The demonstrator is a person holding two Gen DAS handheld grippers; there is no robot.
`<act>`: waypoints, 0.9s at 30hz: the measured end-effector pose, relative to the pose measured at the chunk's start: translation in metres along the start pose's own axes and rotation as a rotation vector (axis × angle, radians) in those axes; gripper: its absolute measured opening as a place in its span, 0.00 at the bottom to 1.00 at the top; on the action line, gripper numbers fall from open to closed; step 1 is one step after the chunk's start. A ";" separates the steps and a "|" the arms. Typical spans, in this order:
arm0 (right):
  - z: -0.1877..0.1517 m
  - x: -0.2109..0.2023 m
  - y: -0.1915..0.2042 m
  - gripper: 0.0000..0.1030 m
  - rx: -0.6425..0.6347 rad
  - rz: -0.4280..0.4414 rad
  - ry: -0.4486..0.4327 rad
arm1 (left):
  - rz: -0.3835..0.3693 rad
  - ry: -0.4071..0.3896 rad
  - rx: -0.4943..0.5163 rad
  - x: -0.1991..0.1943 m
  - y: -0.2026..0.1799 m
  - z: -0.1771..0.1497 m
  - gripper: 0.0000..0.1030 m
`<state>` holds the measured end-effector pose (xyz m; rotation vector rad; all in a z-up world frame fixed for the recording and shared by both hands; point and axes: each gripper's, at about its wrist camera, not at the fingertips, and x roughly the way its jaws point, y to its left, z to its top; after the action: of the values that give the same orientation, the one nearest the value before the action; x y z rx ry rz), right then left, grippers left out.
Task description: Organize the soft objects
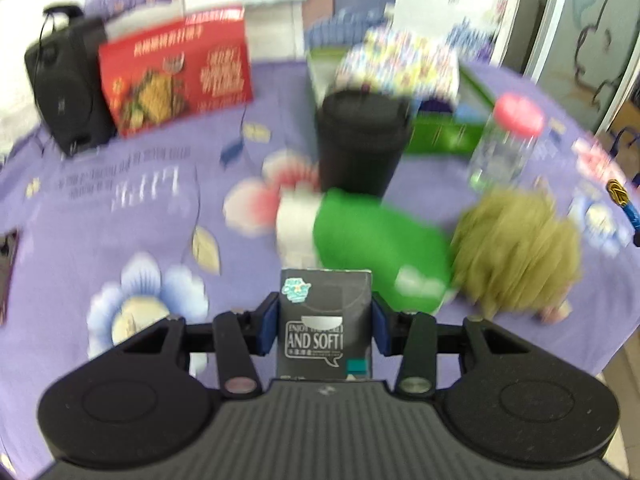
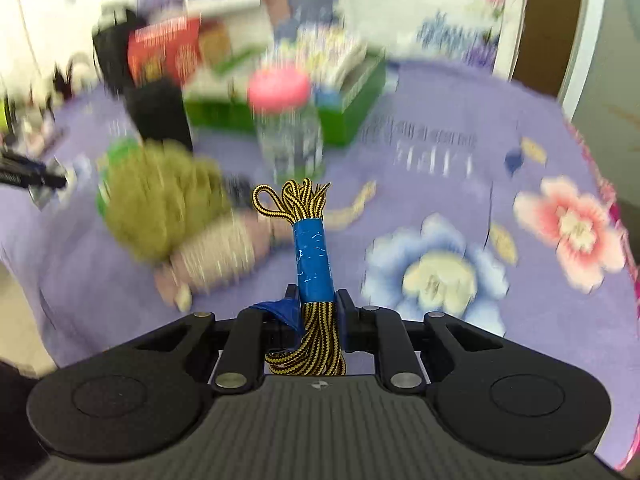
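Observation:
My left gripper is shut on a black tissue pack printed "AND SOFT", held above the purple flowered tablecloth. Just beyond it lie a green and white soft toy and an olive fuzzy doll. My right gripper is shut on a bundle of yellow-black cord wrapped in blue tape. The olive fuzzy doll lies to its left in the right wrist view. The green box with a patterned cloth stands at the back.
A black cup and a clear jar with a pink lid stand before the green box. A red carton and a black speaker are at the back left. The table edge drops off at the right. Both views are motion-blurred.

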<state>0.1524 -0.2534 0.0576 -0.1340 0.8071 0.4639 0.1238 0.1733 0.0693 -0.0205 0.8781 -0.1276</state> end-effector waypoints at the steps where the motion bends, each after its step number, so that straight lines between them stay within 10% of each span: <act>1: 0.010 -0.005 0.001 0.00 -0.007 0.003 -0.033 | -0.013 -0.017 -0.006 -0.004 0.001 0.013 0.44; 8: 0.120 0.024 0.008 0.00 -0.118 0.033 -0.196 | -0.044 -0.111 0.011 0.010 -0.010 0.133 0.44; 15: 0.216 0.118 0.012 0.05 -0.113 0.137 -0.160 | -0.043 -0.098 0.027 0.082 -0.024 0.232 0.44; 19: 0.234 0.161 0.023 0.10 -0.125 0.148 -0.121 | -0.006 -0.038 0.040 0.131 -0.030 0.256 0.96; 27: 0.237 0.149 0.029 0.17 -0.157 0.099 -0.195 | 0.051 -0.128 0.041 0.122 -0.033 0.250 0.99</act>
<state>0.3854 -0.1071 0.1153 -0.1916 0.5873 0.6239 0.3895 0.1170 0.1380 0.0314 0.7474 -0.0950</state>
